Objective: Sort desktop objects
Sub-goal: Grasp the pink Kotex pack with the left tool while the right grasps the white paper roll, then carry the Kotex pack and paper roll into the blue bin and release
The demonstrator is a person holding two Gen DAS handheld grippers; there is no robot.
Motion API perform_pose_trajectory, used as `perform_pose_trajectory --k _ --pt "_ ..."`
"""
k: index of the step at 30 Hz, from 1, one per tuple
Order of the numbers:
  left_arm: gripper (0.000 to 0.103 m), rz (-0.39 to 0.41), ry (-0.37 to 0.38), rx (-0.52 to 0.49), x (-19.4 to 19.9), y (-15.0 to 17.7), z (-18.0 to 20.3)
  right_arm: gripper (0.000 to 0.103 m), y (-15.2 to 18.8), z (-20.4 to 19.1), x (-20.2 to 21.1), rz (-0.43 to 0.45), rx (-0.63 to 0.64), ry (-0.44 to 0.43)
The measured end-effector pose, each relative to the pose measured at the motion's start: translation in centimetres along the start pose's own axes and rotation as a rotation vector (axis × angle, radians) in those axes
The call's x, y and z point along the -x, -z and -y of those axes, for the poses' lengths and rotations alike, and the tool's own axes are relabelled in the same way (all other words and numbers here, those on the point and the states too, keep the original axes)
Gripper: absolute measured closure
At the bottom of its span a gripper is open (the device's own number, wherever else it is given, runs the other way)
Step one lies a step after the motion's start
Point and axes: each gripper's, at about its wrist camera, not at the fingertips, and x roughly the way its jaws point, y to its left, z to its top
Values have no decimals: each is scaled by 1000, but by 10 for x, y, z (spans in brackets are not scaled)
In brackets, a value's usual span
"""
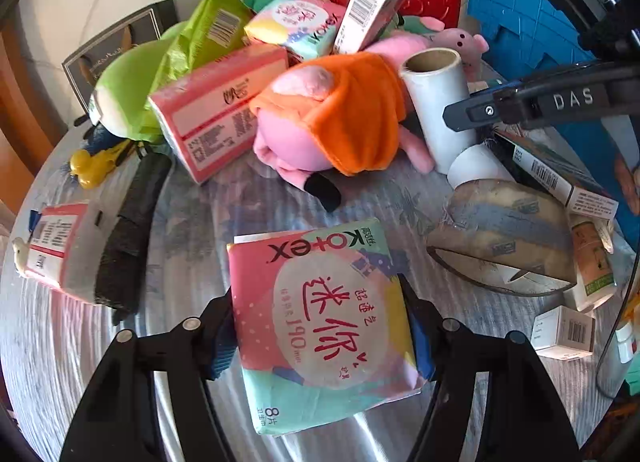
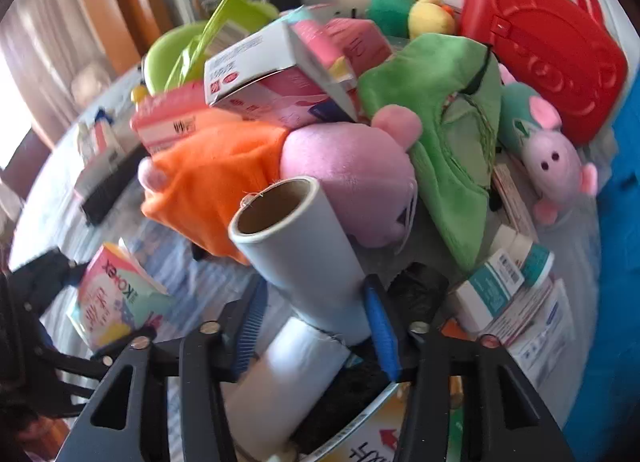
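My left gripper (image 1: 320,326) is shut on a pink and teal Kotex pack (image 1: 324,322), held over the cloth-covered table (image 1: 192,222). The pack also shows at the left of the right wrist view (image 2: 116,302). My right gripper (image 2: 312,310) has its blue-padded fingers (image 2: 380,322) on both sides of a white roll with a cardboard core (image 2: 296,246); whether they press on it I cannot tell. The roll stands tilted against a pink plush in orange cloth (image 2: 224,174). In the left wrist view the roll (image 1: 436,102) is at upper right, with the right gripper (image 1: 472,112) beside it.
A heap fills the back of the table: pink tissue pack (image 1: 216,114), green bag (image 1: 200,42), second Kotex pack (image 1: 296,22), white box (image 1: 372,10), red case (image 2: 552,46), green plush (image 2: 452,122), small pink plush (image 2: 556,166). Boxes (image 2: 496,290) lie right. A blue crate (image 1: 520,10) stands behind.
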Motion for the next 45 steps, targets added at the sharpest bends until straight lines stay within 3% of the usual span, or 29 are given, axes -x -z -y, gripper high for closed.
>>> perform_pose_trajectory --k 4,8,10,12,14,16,18,19,23,29,33,39,45 --pt "36 29 -5 -16 16 -3 -1 61 -1 0 23 61 -24 -1" --pt "36 17 -6 -18 13 -1 -2 59 -6 -4 12 27 11 37" --pt "36 13 -1 -13 11 3 -3 53 -3 -4 -1 23 17 34" --pt "36 4 2 -20 7 6 -1 35 -2 -3 -9 59 23 76" --pt "36 -2 0 -28 4 7 3 35 -3 3 -17 78 -28 54" --pt "36 -5 3 -28 1 7 4 35 -7 9 -31 43 -72 48" --pt "36 2 9 -24 2 5 3 53 -9 13 -42 -8 -85 60" --pt "36 8 10 -23 3 4 3 56 -10 15 -42 -13 -97 48" --pt "36 28 18 -18 8 0 0 57 -6 14 -22 21 -122 20" --pt "36 63 19 -49 28 -8 -1 57 -2 8 37 134 -177 -24" --pt "36 138 24 -73 60 -24 -1 57 0 0 85 211 -180 -31" --pt "36 299 72 -151 124 -67 23 57 8 -12 181 353 -175 16" --pt "36 516 214 -268 204 -122 93 57 33 -5 308 547 -189 141"
